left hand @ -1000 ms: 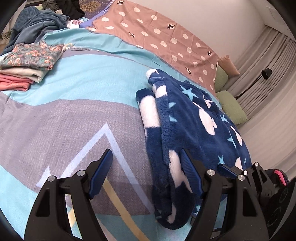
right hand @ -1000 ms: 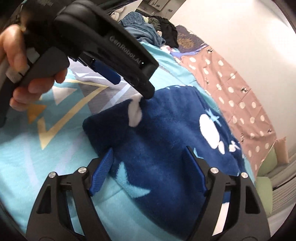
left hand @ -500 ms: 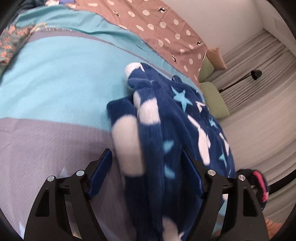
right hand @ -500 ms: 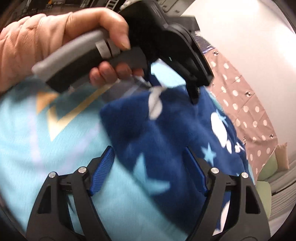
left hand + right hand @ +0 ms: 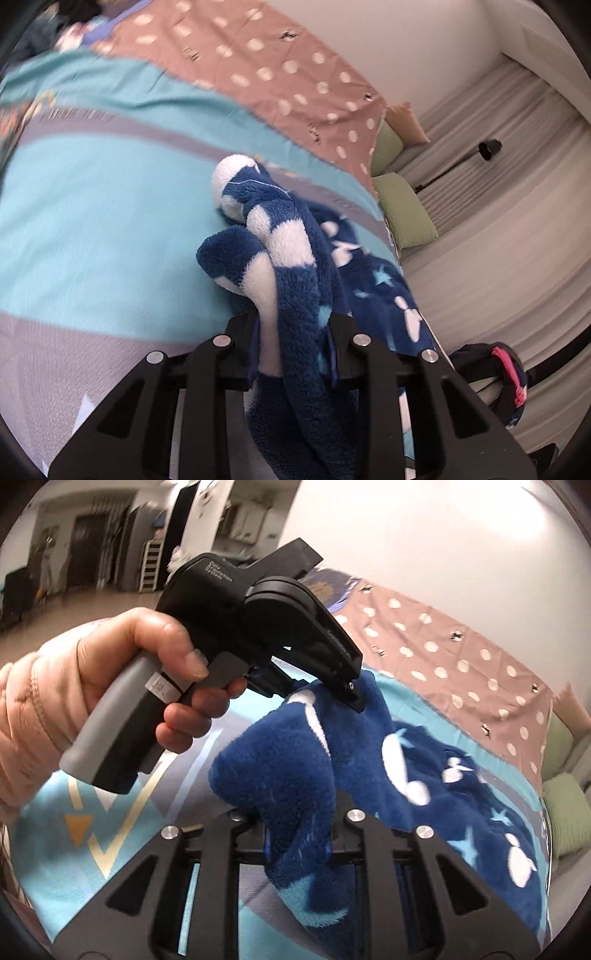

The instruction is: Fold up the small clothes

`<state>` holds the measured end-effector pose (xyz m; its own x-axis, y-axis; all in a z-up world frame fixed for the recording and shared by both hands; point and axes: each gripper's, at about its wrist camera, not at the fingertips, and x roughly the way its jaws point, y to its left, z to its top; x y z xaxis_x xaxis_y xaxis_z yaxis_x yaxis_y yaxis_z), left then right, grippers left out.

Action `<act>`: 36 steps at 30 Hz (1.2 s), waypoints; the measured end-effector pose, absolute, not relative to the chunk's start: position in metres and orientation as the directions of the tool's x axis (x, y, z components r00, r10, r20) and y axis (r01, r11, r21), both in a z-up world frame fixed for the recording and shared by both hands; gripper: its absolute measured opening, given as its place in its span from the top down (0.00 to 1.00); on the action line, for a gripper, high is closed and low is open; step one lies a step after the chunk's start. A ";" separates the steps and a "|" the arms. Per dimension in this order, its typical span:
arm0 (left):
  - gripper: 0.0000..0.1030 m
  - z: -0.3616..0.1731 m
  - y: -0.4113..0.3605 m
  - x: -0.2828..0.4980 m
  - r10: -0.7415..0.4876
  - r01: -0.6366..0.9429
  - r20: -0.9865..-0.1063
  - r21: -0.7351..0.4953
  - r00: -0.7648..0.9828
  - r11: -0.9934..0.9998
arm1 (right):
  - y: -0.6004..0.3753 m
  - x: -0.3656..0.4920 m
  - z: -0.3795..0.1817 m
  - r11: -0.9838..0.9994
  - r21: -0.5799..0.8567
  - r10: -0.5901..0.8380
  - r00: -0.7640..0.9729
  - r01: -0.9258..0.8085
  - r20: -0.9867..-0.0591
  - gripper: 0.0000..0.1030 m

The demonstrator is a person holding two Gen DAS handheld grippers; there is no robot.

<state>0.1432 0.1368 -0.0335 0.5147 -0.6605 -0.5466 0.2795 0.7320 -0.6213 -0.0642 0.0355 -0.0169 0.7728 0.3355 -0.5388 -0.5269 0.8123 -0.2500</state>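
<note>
On the bed, over a blue and grey cover (image 5: pixel 92 229), lies a fluffy dark blue garment (image 5: pixel 295 295) with white spots and stars. The left gripper (image 5: pixel 293 343) has its fingers pinched tight on one bunched edge of it, lifting that part up off the cover. The right gripper (image 5: pixel 295 834) pinches another fold of the same garment (image 5: pixel 280 775), fingers close together around the fuzzy cloth. The left hand (image 5: pixel 147 679) shows in the right view, squeezing its handle. Near the wall lies a pink spotted sheet (image 5: pixel 266 70), with green pillows (image 5: pixel 406 210) beside it.
</note>
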 end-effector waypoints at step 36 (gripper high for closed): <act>0.56 0.029 -0.222 0.139 -0.551 0.604 -0.746 -0.255 0.374 0.756 | -0.368 -0.036 -0.083 0.635 0.772 0.576 0.683 -0.027 -0.449 0.79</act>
